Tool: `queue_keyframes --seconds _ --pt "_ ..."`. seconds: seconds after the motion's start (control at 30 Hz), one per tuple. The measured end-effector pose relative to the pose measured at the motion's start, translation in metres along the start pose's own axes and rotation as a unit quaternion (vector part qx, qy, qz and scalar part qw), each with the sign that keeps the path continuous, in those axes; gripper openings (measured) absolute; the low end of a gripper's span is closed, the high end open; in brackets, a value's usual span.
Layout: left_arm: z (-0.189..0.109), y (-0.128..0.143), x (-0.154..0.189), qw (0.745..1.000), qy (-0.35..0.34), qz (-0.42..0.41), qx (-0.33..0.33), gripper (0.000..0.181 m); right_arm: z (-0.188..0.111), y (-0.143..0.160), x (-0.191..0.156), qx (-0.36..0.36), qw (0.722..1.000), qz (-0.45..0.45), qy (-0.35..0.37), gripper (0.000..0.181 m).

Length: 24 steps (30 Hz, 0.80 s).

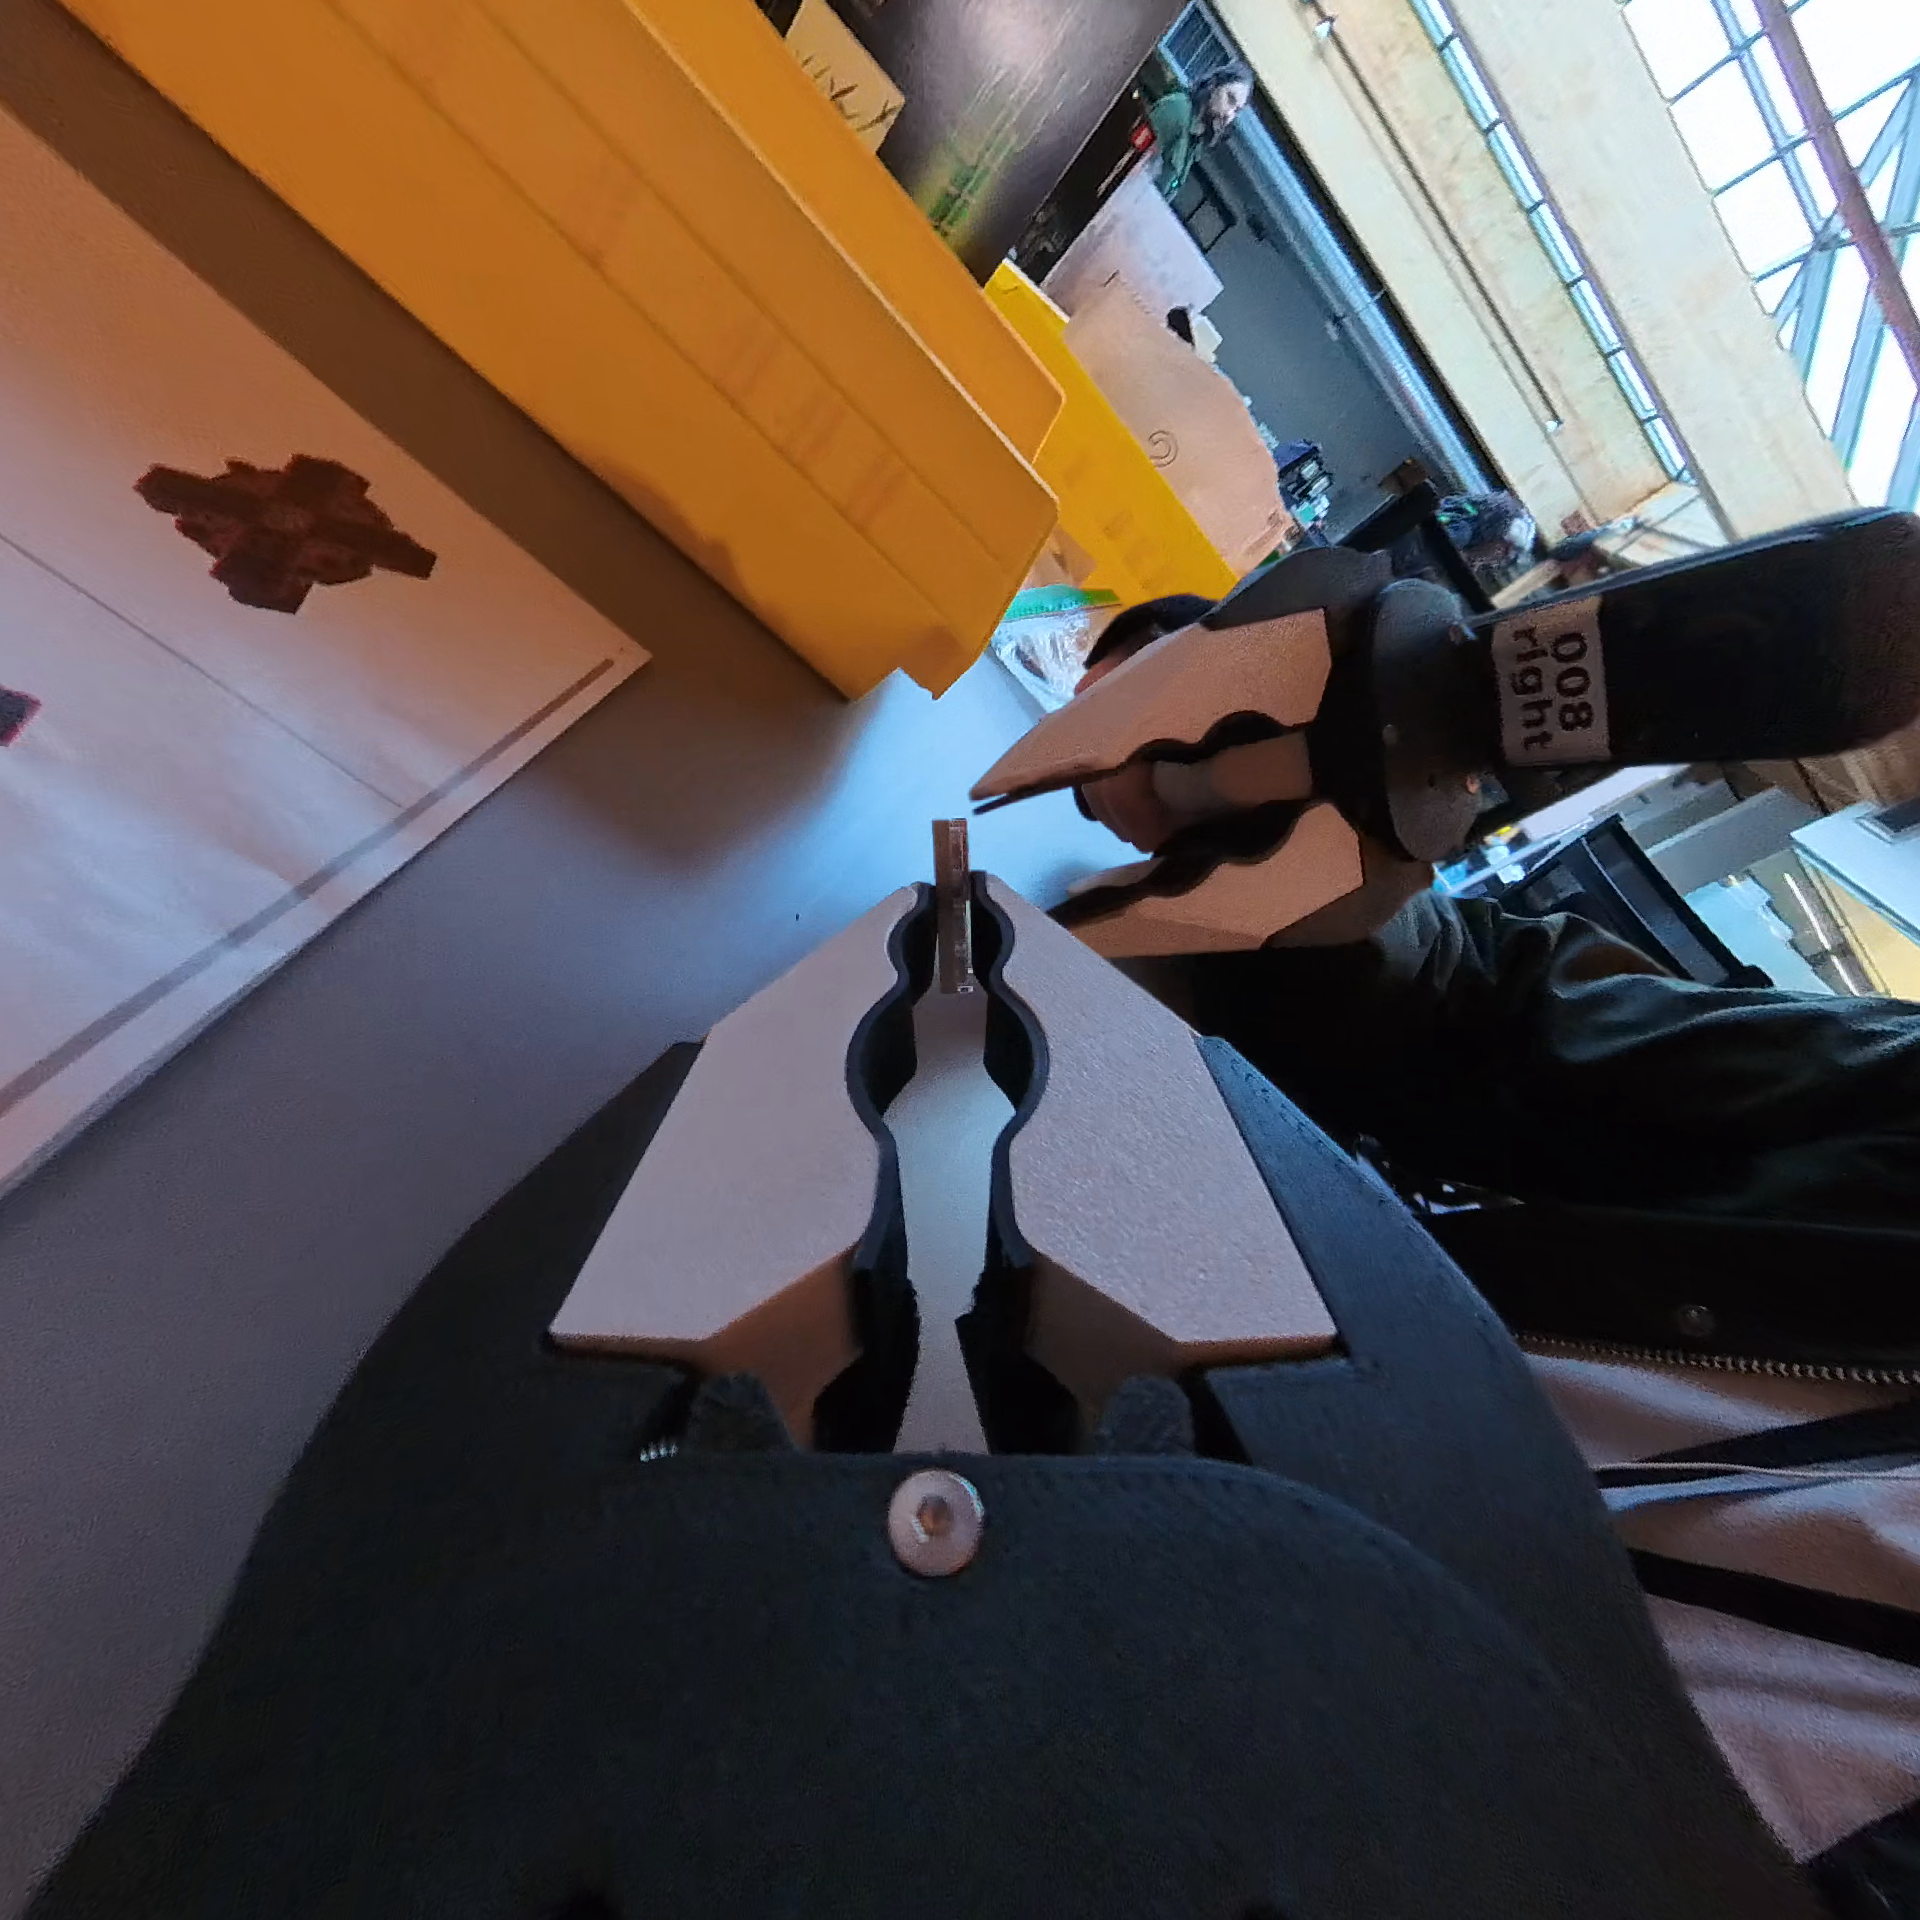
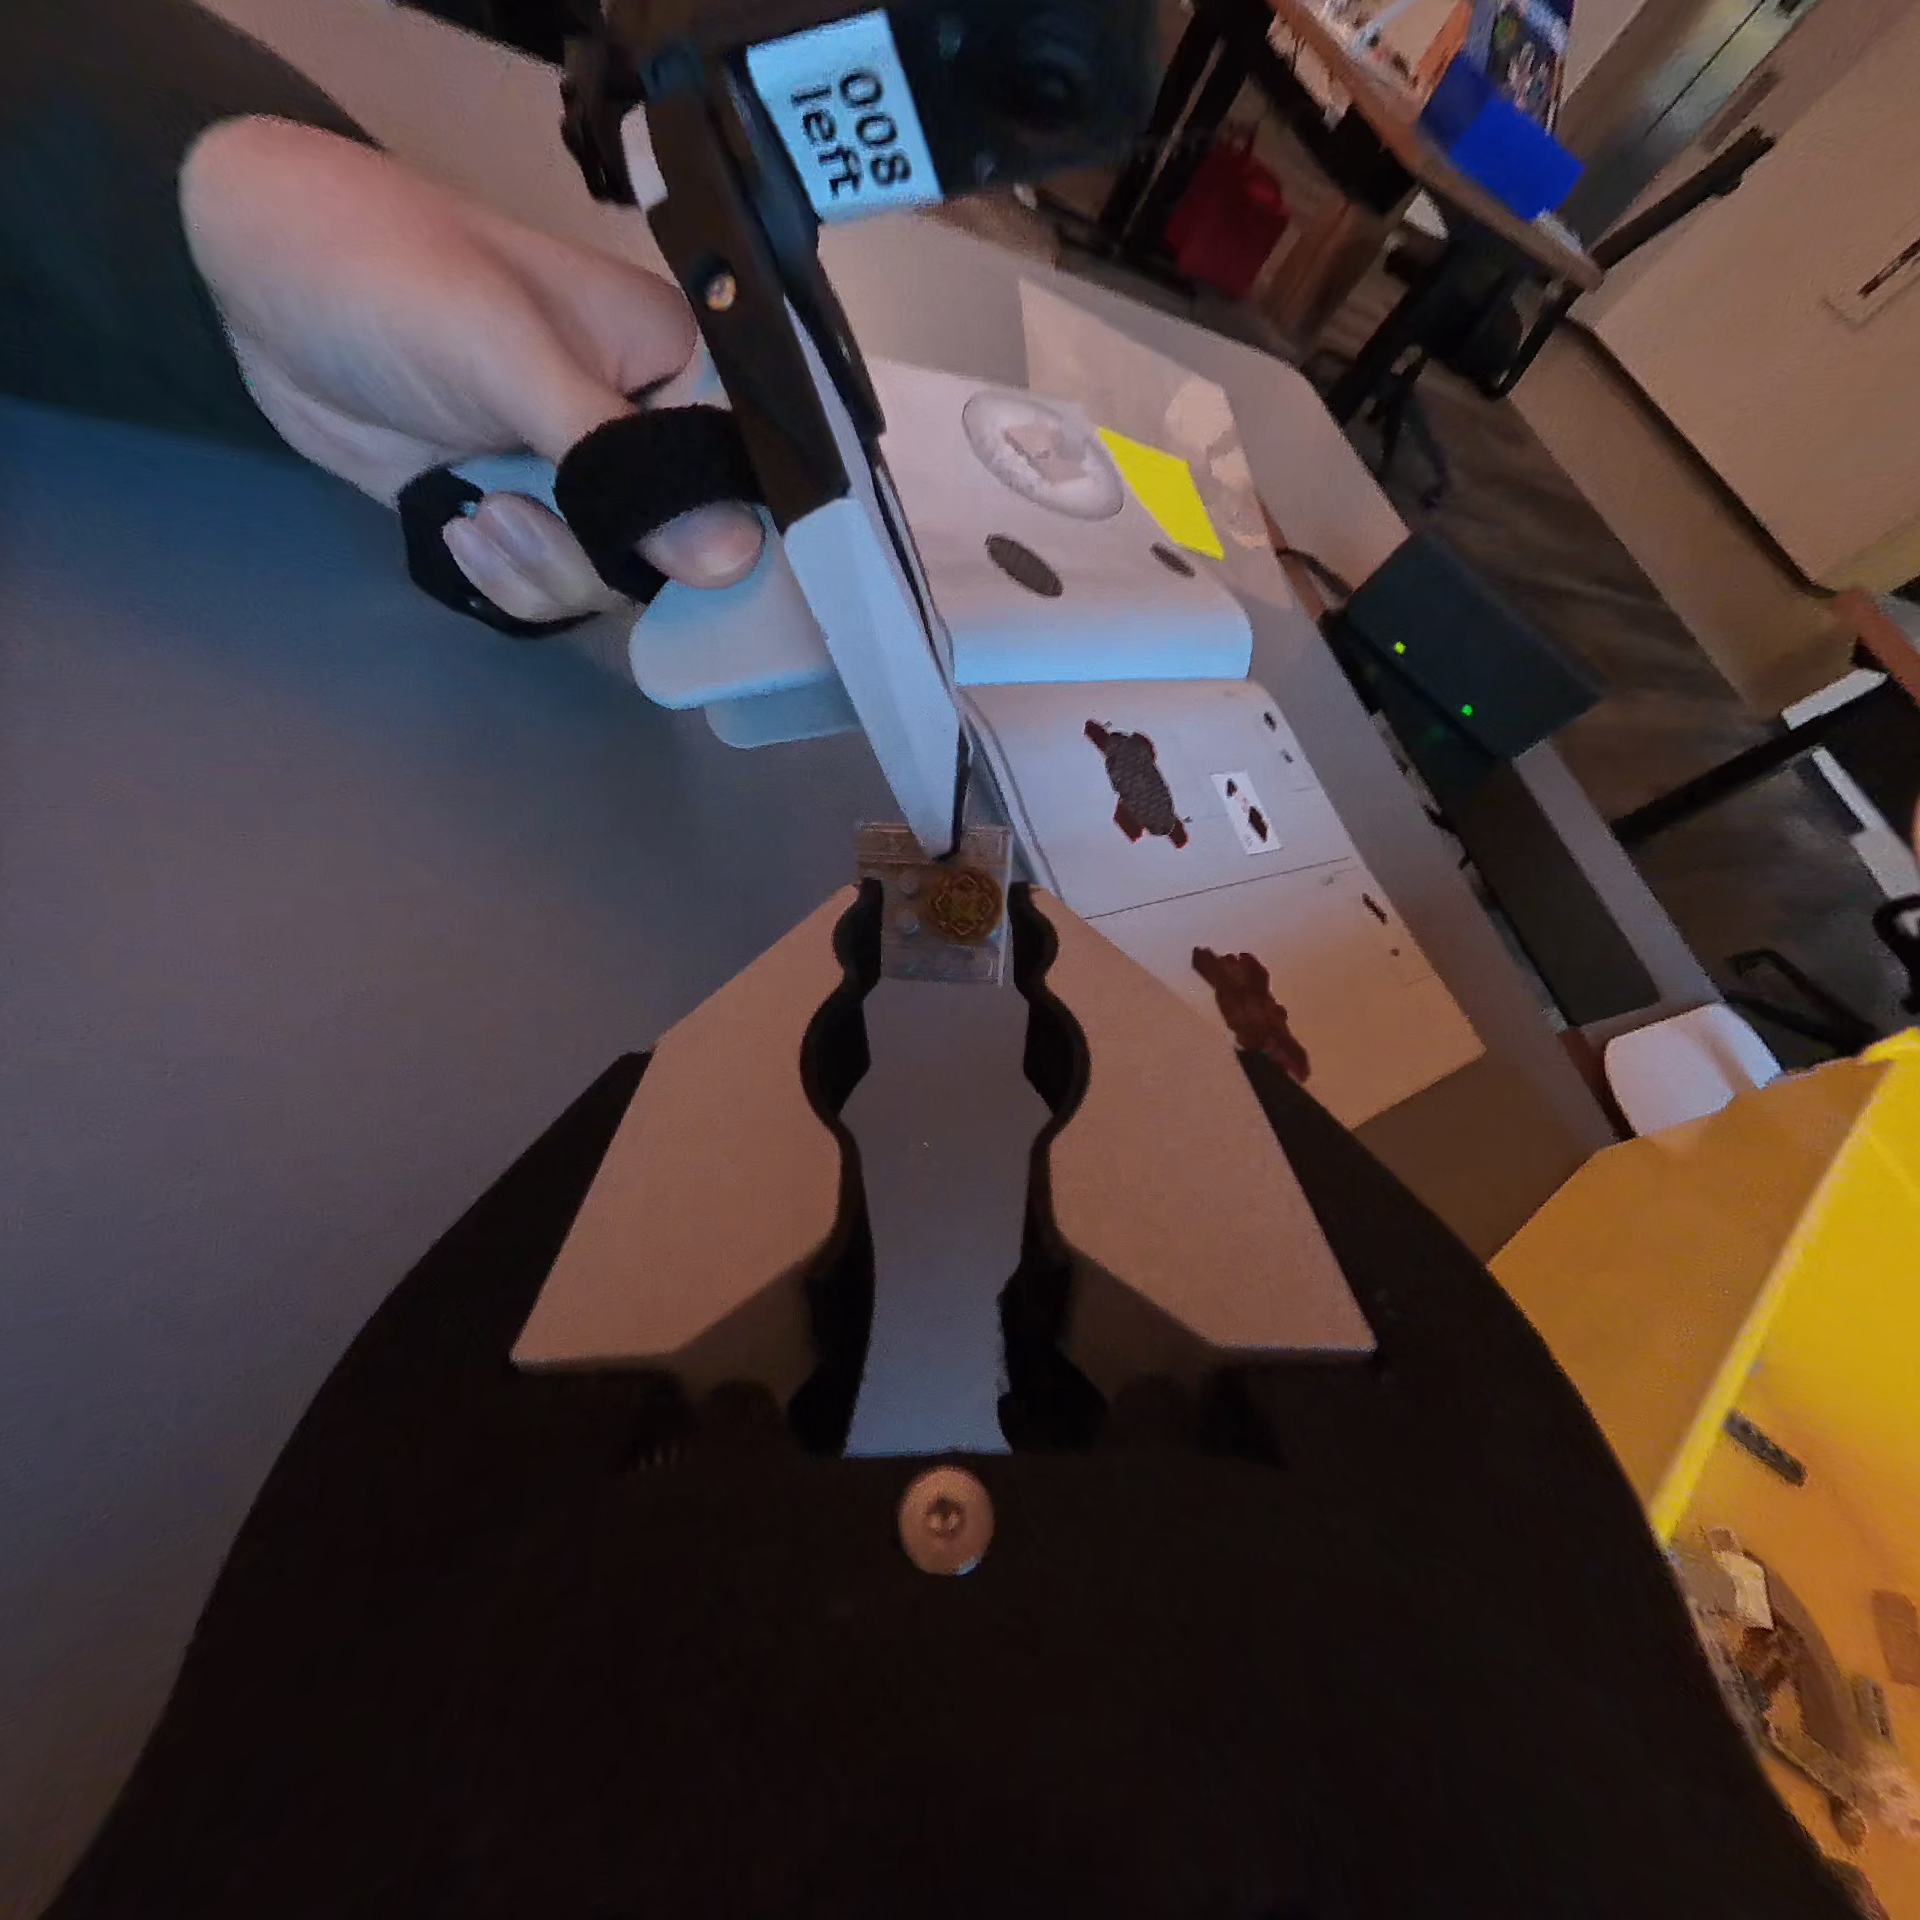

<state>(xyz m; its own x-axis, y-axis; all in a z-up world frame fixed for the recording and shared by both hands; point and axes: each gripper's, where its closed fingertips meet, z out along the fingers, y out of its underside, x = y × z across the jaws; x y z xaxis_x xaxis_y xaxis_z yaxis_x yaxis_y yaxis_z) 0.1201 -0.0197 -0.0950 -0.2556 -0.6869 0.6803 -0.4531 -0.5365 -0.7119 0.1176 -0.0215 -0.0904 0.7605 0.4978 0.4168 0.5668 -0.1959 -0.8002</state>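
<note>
Grey counter (image 1: 260, 1195): broad bare surface below both my claws, with open room toward me. Yellow bins (image 1: 644, 312): a long wall along the far side, and one more bin (image 2: 1714, 1351) close by my right claw; these edges limit sideways travel. White printed sheet (image 1: 260, 675) with dark red figures: flat on the counter beside the bins.

Left claw (image 1: 951, 914): closed on a small thin grey plate (image 1: 951, 904), held edge-on at the very tips and lifted clear of the counter. Right claw (image 2: 940, 904): parted, its tips on either side of the same plate (image 2: 935, 920), whose face bears a small gold round piece (image 2: 966, 902); I cannot tell whether the right tips touch it.

Hazard, in my judgement: the grip is shallow, so a sideways nudge from the right claw could twist the plate loose and drop it to the counter.
</note>
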Motion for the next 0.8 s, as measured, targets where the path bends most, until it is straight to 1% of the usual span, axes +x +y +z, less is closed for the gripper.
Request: queue_keyframes --seconds 0.1,0.2,0.3,0.4,0.5,0.57,0.7,0.73,0.77,0.8 --pt "0.002 0.005 -0.004 1.0 -0.016 -0.001 -0.014 0.004 0.008 0.014 0.0 -0.042 0.999 0.002 0.005 0.023" --pt "0.003 0.008 -0.006 0.999 -0.026 0.005 -0.023 0.004 0.008 0.015 -0.001 -0.044 0.999 0.018 -0.001 0.015" --pt "0.004 0.011 -0.009 0.999 -0.037 -0.002 -0.03 0.004 0.011 0.02 -0.002 -0.056 0.998 0.025 -0.003 0.016" --pt "0.004 0.013 -0.012 0.998 -0.043 -0.02 -0.035 0.004 0.013 0.023 -0.004 -0.073 0.997 0.017 0.0 0.015" --pt "0.005 0.015 -0.012 0.998 -0.036 -0.044 -0.037 0.004 0.013 0.024 -0.006 -0.093 0.996 -0.011 0.005 0.014" --pt "0.005 0.017 -0.012 0.998 -0.034 -0.04 -0.043 0.004 0.013 0.026 -0.008 -0.098 0.995 -0.019 0.0 0.014" --pt "0.003 0.017 -0.008 0.998 -0.029 -0.013 -0.053 0.004 0.008 0.021 -0.01 -0.068 0.995 0.053 -0.047 0.012" --pt "0.001 0.017 -0.014 0.997 -0.048 -0.001 -0.057 0.004 0.004 0.017 -0.008 -0.051 0.995 0.06 -0.055 0.0" --pt "-0.003 0.016 -0.023 0.995 -0.079 0.019 -0.059 0.004 -0.001 0.013 -0.003 -0.036 0.995 0.076 -0.055 0.0" --pt "-0.006 0.013 -0.026 0.994 -0.088 0.028 -0.055 0.004 -0.006 0.007 0.001 -0.018 0.994 0.088 -0.055 0.0"
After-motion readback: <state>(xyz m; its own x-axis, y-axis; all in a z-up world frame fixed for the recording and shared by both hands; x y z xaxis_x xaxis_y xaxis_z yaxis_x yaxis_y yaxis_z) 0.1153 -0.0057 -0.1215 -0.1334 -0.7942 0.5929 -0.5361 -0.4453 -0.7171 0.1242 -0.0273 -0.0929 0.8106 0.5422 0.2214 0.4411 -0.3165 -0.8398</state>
